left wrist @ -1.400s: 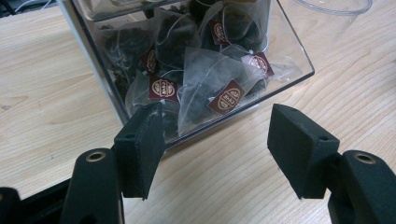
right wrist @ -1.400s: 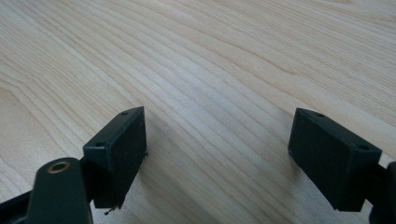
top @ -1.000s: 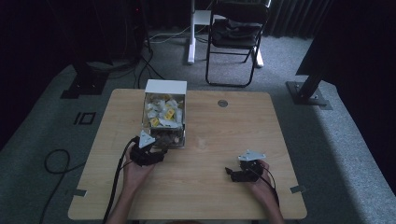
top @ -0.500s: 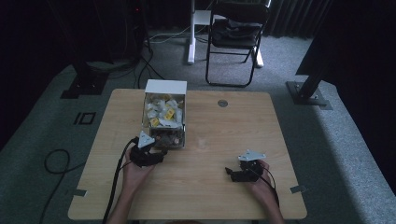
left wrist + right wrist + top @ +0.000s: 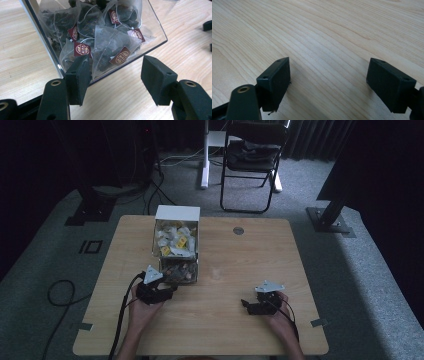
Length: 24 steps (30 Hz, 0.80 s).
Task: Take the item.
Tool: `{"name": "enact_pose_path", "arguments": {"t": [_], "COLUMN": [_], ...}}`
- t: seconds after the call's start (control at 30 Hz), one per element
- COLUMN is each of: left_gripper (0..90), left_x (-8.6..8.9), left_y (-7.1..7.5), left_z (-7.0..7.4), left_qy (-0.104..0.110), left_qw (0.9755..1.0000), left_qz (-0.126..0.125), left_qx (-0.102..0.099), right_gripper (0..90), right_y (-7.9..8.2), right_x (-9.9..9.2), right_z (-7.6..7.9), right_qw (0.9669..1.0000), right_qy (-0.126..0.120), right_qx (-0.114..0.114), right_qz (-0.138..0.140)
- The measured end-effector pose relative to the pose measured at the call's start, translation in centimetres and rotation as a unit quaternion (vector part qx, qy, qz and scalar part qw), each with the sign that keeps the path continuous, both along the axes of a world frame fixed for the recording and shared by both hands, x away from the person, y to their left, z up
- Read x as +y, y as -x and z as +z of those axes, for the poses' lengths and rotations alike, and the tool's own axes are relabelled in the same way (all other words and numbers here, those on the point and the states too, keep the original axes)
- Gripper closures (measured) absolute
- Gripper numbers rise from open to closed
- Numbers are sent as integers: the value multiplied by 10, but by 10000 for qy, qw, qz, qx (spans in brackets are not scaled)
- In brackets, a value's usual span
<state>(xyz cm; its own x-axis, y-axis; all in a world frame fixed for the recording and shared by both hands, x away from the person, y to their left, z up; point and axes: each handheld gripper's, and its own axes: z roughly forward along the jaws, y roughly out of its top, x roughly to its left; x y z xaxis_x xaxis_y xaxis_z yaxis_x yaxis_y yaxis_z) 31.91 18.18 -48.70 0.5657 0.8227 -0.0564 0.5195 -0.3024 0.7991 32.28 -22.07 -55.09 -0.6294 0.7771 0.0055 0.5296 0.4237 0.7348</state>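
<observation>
Now, step in hand: approach to the tea bags; the left gripper (image 5: 113,76) is lined up at the near end of the clear box (image 5: 160,37), nothing picked yet.
Left jaws: spread wide and empty, one jaw overlapping the box's near corner in the left gripper view, the other over bare wood just off its near wall.
Tea bags (image 5: 105,47): pyramid sachets with dark red tags, heaped in the near compartment of the box, beyond the jaws and behind the clear wall.
Box place: left of centre on the table (image 5: 240,270), its far compartment holding pale packets with yellow marks (image 5: 172,240).
Right gripper (image 5: 328,82): jaws wide apart, holding nothing, low over bare wood at the near right, well apart from the box.
Next move, as a judgement: lift the left gripper over the near wall, drop into the heap and close on one sachet or its tag.
Risk: thin mesh and strings may bring up several bags together.
</observation>
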Motion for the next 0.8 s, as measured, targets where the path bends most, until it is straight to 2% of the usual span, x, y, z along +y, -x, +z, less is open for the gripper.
{"name": "enact_pose_path", "arguments": {"t": [0.13,0.3,0.4,0.57,0.8], "left_gripper": [450,508,579,646,744], "left_x": [1,2,2,3,4], "left_y": [1,-1,-1,-4,-5], "left_z": [2,2,2,2,4], "left_qy": [-41,51,117,134,286], "left_qw": [10000,10000,9999,9999,9995], "left_qz": [-22,-7,12,49,-63], "left_qx": [22,54,64,93,102], "right_gripper": [192,192,192,192,192], "right_y": [0,0,0,0,0], "right_x": [0,0,0,0,0], "right_z": [0,0,0,0,0], "right_qw": [10000,10000,10000,10000,10000], "right_qy": [1,0,0,0,0], "right_qx": [1,2,3,2,3], "right_qz": [1,1,0,1,0]}}
